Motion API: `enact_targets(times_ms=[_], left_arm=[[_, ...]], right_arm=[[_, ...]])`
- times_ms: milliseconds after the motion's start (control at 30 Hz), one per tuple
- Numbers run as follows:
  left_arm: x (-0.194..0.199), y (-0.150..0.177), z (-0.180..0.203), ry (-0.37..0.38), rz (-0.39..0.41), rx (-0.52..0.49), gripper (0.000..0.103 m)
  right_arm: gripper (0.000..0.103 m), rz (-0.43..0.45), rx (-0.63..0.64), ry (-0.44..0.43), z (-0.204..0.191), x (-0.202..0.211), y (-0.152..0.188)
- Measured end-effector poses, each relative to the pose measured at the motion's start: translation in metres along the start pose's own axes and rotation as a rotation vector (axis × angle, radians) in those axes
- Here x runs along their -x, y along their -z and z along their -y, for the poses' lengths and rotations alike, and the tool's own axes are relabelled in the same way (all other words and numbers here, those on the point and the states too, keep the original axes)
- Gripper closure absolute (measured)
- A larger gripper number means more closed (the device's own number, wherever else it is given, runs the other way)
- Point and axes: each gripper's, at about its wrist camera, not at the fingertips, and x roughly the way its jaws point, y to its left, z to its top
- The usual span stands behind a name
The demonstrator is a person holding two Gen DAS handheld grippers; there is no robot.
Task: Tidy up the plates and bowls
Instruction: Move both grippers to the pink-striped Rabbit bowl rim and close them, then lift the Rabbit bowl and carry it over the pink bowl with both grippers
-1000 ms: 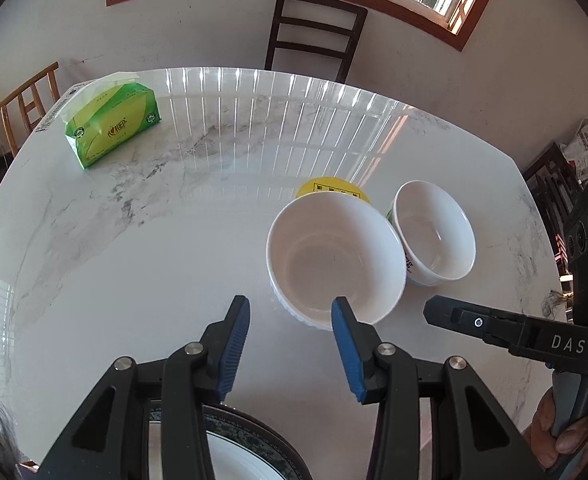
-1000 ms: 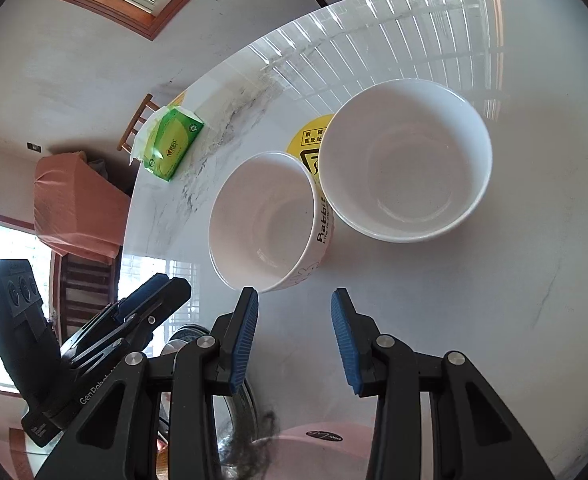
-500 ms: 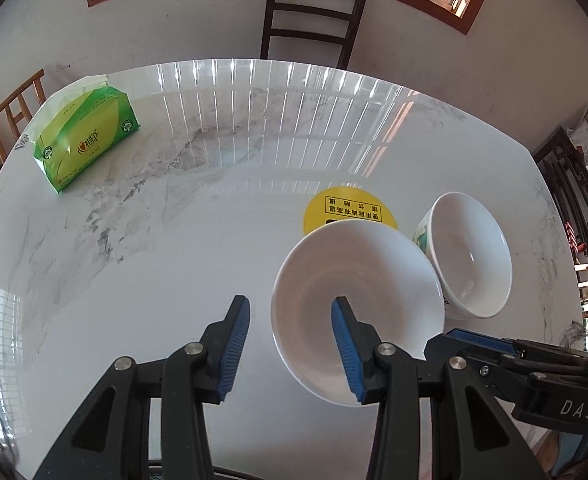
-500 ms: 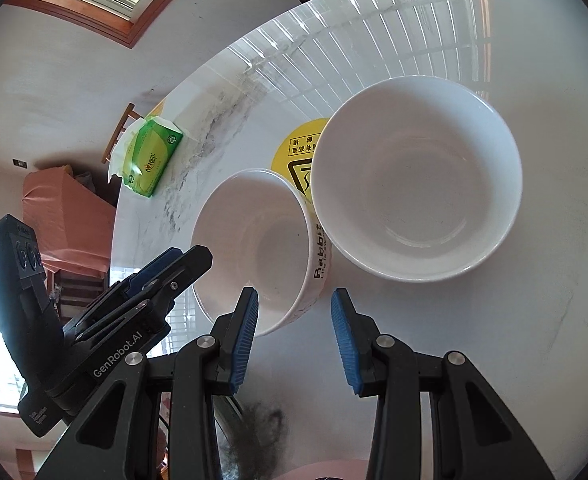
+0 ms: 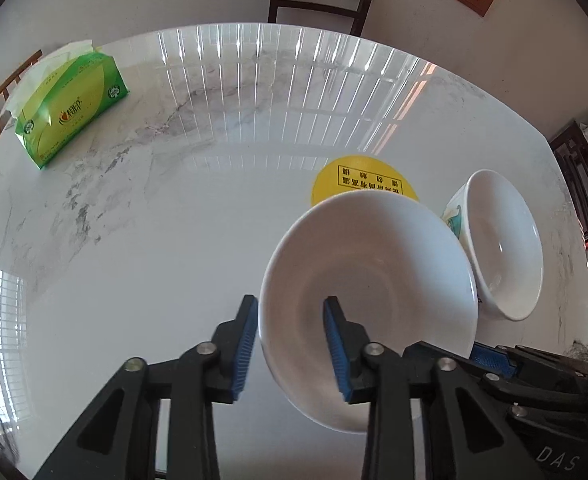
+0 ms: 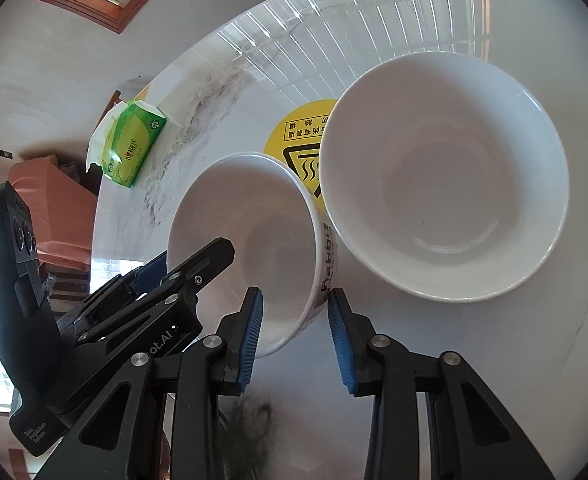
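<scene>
Left tongs point(image 5: 290, 304): mine, down on the lettered bowl's point(image 6: 254, 220) left rim, one pad outside the wall, one inside.
Left jaws: just been closing, still apart; the outer pad looks to be against the wall, the inner one stands clear.
Right tongs point(image 6: 295, 294): astride the same bowl's near right wall, beside the lettering.
Right jaws: closing a touch too, rim between them, not clamped yet.
Lettered bowl: on the table point(image 5: 154, 240), partly over the yellow disc point(image 6: 297, 132).
Second bowl point(image 6: 453, 180): just to its right; touching or not, I can't tell.
Tissue pack point(image 5: 70, 108): far left, well apart.
</scene>
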Motion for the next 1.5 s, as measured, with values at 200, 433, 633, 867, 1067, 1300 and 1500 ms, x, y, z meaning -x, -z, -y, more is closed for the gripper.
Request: enact_targets(times_ms=[200, 433, 633, 867, 1067, 1300, 1500], left_arm=[[0.002, 0.009, -0.005, -0.015, 0.023, 0.044, 0.091], [0.021, 0.020, -0.004, -0.030, 0.073, 0.069, 0.090], [0.043, 0.033, 0.001, -0.028, 0.112, 0.080, 0.090], [0.078, 0.059, 0.012, -0.026, 0.198, 0.082, 0.090], [0.112, 0.093, 0.027, -0.009, 0.265, 0.060, 0.089], [0.141, 0.132, 0.045, 0.006, 0.309, 0.028, 0.089], [0.162, 0.162, 0.060, 0.001, 0.355, -0.002, 0.089]], right_arm=[[0.078, -0.008, 0.025, -0.021, 0.004, 0.002, 0.000], [0.079, -0.002, 0.058, -0.065, 0.001, 0.011, 0.005], [0.079, 0.013, 0.096, -0.107, 0.000, 0.025, 0.014], [0.079, 0.052, 0.206, -0.112, -0.009, 0.049, 0.037], [0.079, 0.098, 0.275, -0.120, -0.012, 0.076, 0.067], [0.079, 0.137, 0.319, -0.143, -0.005, 0.103, 0.105], [0.079, 0.138, 0.337, -0.150, 0.000, 0.114, 0.133]])
